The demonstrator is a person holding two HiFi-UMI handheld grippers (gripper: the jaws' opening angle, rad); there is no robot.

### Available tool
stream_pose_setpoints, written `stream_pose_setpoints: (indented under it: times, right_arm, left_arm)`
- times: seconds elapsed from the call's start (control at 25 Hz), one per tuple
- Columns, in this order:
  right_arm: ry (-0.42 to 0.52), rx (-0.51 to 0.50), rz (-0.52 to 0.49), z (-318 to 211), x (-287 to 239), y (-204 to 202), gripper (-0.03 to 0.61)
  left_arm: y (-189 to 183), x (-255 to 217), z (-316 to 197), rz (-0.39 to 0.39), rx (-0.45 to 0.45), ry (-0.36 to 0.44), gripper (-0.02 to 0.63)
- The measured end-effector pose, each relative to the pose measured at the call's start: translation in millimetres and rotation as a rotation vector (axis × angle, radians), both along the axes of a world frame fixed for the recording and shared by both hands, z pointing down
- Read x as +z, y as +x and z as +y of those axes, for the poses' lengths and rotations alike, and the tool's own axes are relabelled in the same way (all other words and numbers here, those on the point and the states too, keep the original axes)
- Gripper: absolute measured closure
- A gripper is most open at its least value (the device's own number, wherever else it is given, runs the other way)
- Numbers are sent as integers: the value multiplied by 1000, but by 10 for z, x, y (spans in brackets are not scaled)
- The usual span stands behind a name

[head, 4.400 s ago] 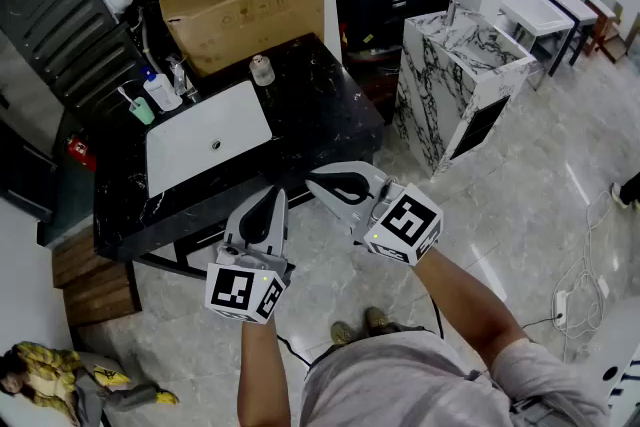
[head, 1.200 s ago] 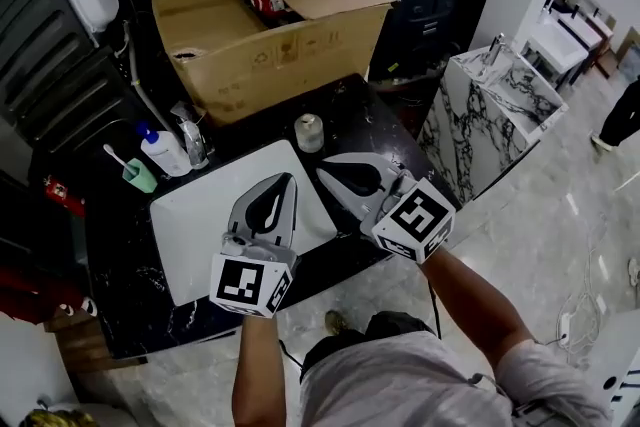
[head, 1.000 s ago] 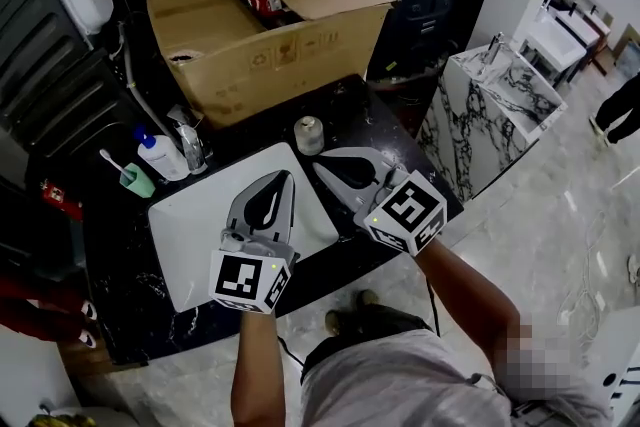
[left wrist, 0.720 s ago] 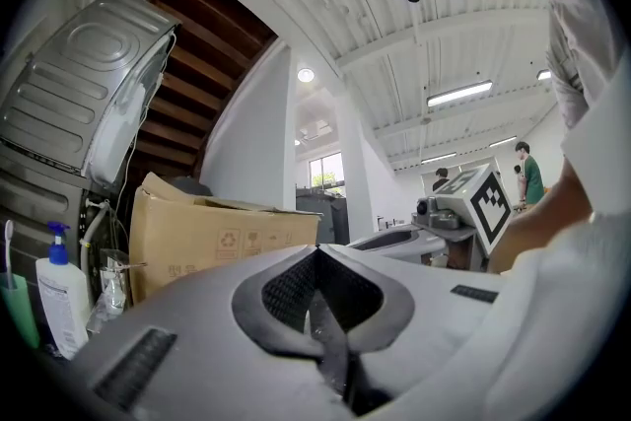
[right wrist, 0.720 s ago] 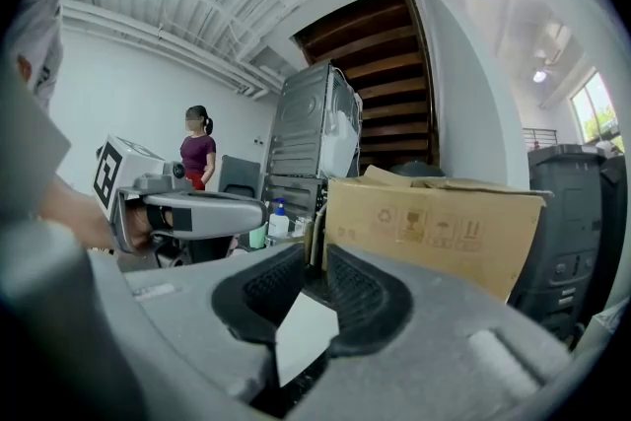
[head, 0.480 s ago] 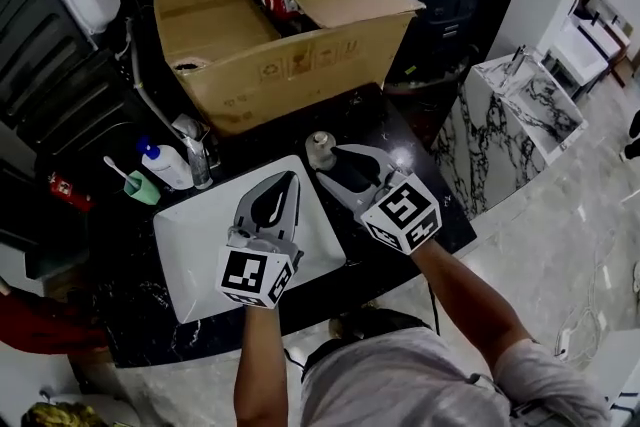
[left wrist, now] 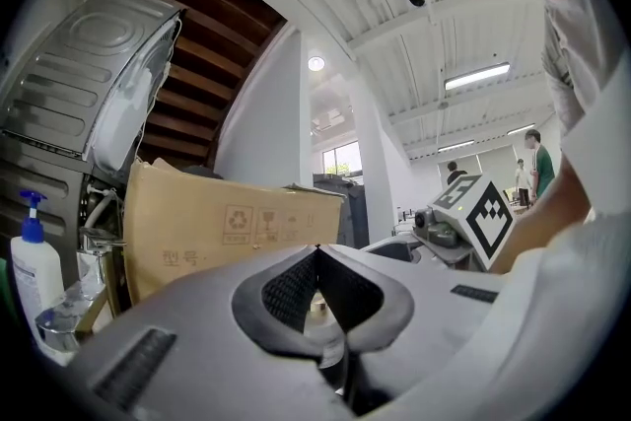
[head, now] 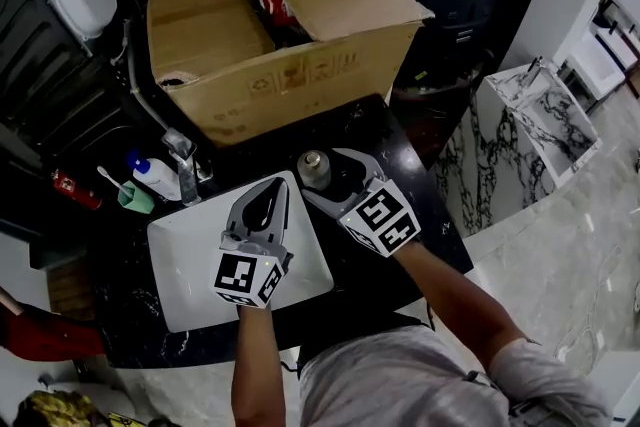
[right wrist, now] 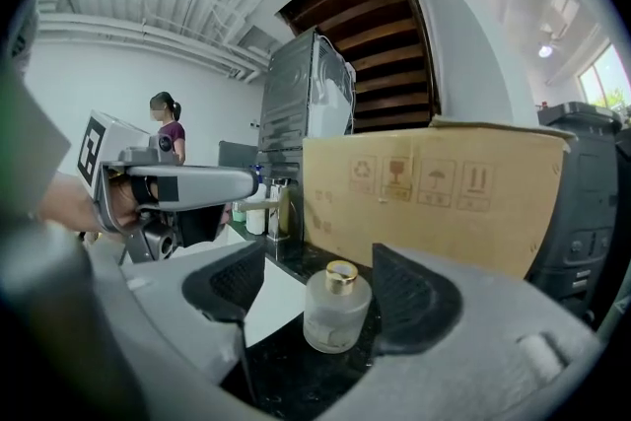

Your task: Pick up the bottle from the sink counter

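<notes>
Right gripper [right wrist: 315, 269] jaws opening around squat, gold-capped frosted-glass bottle [right wrist: 333, 318].

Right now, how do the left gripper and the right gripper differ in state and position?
The left gripper is shut and empty; the right gripper is opening its jaws, with the frosted bottle standing between them, untouched. The left gripper hangs over the white sink; the right gripper is over the black counter. Both point toward the cardboard box.

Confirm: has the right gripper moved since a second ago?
Yes. In the head view the right gripper has advanced toward the cardboard box; its opening jaws now flank the bottle, not touching it.
</notes>
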State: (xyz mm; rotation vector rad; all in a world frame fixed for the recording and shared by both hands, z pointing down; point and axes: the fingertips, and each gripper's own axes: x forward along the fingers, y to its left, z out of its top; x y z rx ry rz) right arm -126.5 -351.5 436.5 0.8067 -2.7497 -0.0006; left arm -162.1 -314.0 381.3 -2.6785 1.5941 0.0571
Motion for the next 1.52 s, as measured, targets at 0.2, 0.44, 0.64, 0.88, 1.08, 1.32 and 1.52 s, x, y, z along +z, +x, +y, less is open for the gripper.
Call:
stream_pose_setpoints:
  times: [0.2,0.44,0.64,0.88,1.08,1.32,1.52]
  right_arm:
    - [-50,-9,36,-150,227,-49,230]
    - [-97,-6,87,-291,471,-159,213]
    - [-131,0,131,-385,676,-206,201]
    - [-160,-8,157,-467,834,-306,198]
    - [-183,-10,183,-510,935,-370,198]
    - [-201,0,194,-561,992,-400,198]
    - [-211,1,194,-576,1003,-412,224]
  left_arm:
    - [-12,90,-85,-7,-4,-19,612]
    - [-48,185,-187,1,21,-32,612]
    - [-79,279,-253,9,39,-46,612]
    - [-95,380,-256,22,53,-63,612]
    - [-110,415,-259,24,65,-68,612]
    - [-144,441,-275,38,69,-72,612]
    - [-159,444,-272,41,72,-70,612]
